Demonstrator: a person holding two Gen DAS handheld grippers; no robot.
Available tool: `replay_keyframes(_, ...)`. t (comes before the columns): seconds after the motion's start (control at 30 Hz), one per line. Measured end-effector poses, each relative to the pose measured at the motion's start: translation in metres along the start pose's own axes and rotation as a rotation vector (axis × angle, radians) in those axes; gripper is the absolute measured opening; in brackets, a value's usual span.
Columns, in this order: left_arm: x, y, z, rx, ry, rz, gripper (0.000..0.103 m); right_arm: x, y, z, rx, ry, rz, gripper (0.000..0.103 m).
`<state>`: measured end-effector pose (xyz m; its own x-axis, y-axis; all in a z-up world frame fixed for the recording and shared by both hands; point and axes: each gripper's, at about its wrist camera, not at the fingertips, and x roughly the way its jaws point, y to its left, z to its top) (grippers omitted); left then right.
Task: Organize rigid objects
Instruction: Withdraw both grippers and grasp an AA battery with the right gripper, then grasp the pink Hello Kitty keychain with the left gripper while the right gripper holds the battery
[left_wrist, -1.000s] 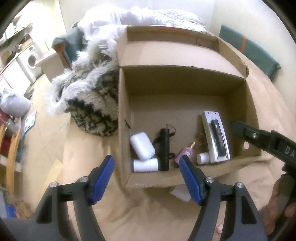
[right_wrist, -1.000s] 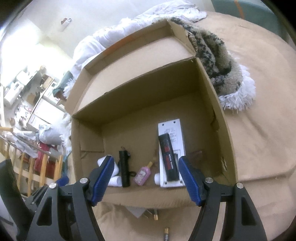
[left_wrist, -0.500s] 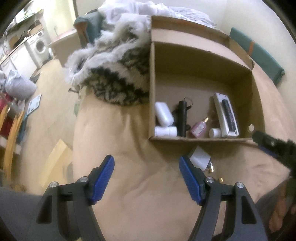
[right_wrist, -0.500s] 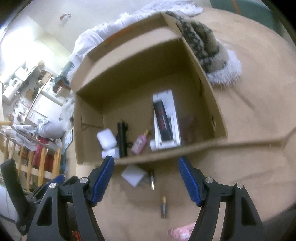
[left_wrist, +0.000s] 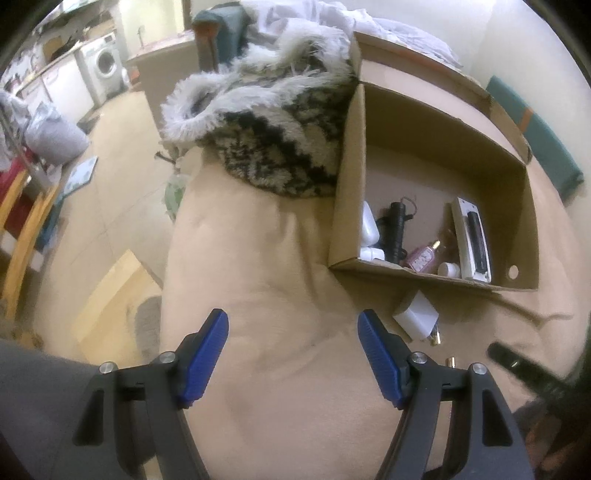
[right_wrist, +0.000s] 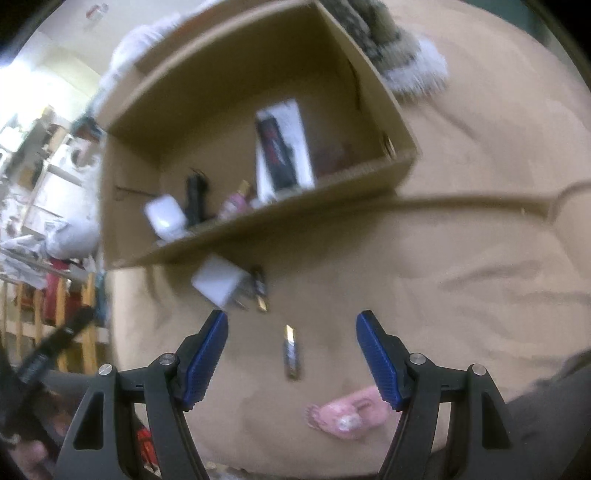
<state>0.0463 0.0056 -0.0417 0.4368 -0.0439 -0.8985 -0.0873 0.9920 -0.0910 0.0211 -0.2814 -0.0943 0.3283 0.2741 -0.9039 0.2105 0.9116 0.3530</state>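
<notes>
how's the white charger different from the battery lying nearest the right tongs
The white charger is a blocky cube with metal prongs; the battery is a thin, dark cylinder with a gold-coloured tip. The charger lies close to the cardboard box, while the battery lies further from it, in line with the gap of the open right tongs. Both rest loose on the tan blanket, outside the box.

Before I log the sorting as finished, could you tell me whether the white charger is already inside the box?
No, the white charger lies on the tan cover outside the box, just in front of its near wall.
</notes>
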Motion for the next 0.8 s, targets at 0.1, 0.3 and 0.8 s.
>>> replay_keyframes(0.1, 0.003, 0.003, 0.0, -0.024, 0.023, -0.016, 0.07, 0.02, -0.001, -0.006, -0.018, 0.112, -0.034, 0.076)
replay_keyframes(0.3, 0.005, -0.003, 0.001, -0.024, 0.036, -0.034, 0.07, 0.044, 0.014, -0.02, -0.103, 0.188, -0.121, 0.076)
replay_keyframes(0.8, 0.009, -0.005, -0.002, -0.009, 0.046, -0.019, 0.07, 0.062, 0.06, -0.031, -0.392, 0.149, -0.217, 0.011)
